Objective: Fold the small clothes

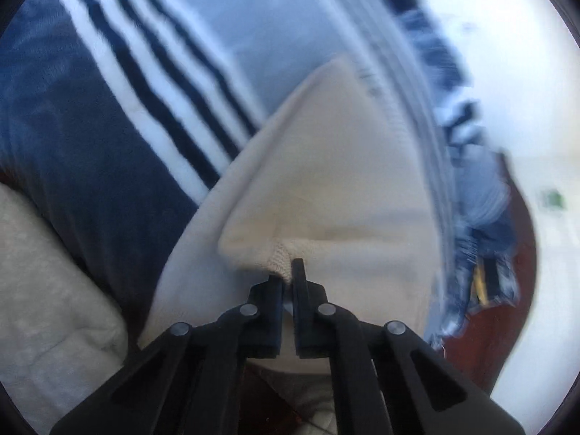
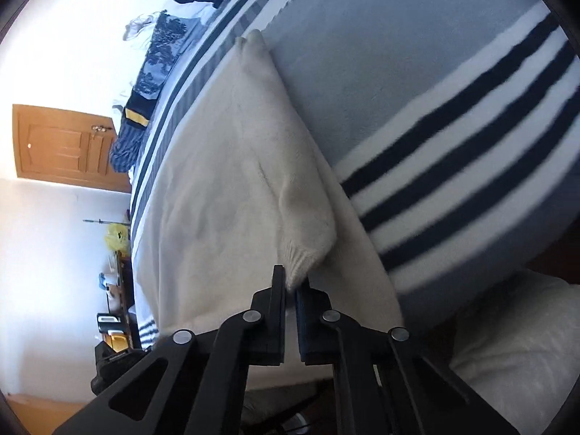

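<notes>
Bed cover (image 2: 362,83): pale blue-grey with navy and white stripes, spread under everything.
Cream garment (image 2: 232,188): soft knit, lying on the bed cover, one ribbed corner folded up and over its own body; also seen in the left wrist view (image 1: 326,188).
Grey cloth (image 1: 47,290): bunched at the near edge, beside the cream garment.
Door (image 2: 61,145): wooden, far off past the bed.
Left hand-held gripper (image 1: 288,275): jaws together, clamped on a ribbed edge of the cream garment.
Right hand-held gripper (image 2: 291,284): jaws together, pinching the folded ribbed corner.
</notes>
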The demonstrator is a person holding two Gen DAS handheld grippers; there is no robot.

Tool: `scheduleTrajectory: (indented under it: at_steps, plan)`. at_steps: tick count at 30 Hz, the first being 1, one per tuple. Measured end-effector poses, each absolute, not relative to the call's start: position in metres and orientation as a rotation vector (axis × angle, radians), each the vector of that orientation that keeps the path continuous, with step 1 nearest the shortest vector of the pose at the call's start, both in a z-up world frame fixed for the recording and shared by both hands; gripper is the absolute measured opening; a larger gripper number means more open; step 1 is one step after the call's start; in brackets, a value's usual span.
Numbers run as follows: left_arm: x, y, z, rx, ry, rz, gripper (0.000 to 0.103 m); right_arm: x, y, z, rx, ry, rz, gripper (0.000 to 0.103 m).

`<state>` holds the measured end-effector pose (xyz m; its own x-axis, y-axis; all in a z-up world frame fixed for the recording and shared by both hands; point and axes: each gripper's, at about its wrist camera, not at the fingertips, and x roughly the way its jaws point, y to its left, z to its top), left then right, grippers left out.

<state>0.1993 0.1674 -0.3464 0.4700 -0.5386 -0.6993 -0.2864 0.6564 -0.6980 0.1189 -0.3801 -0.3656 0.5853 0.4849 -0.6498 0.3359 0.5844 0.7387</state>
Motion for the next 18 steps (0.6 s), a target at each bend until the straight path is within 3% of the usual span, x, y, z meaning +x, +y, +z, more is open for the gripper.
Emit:
scheduleTrajectory:
  at_steps: [3,6,8,18]
  plan:
    - [0.182,0.168,-0.358,-0.829,1.117,-0.186,0.004,0.095,-0.38,-0.338,0.905,0.914,0.152,0.005]
    - [0.178,0.16,-0.383,-0.785,1.217,-0.141,0.004,0.086,-0.374,-0.349,0.821,0.993,0.108,0.005]
    - [0.174,0.158,-0.372,-0.759,1.182,-0.148,0.004,0.092,-0.372,-0.363,0.784,1.077,0.038,0.004]
    - [0.154,0.153,-0.367,-0.682,1.177,-0.146,0.004,0.076,-0.364,-0.358,0.656,1.109,-0.017,0.004]
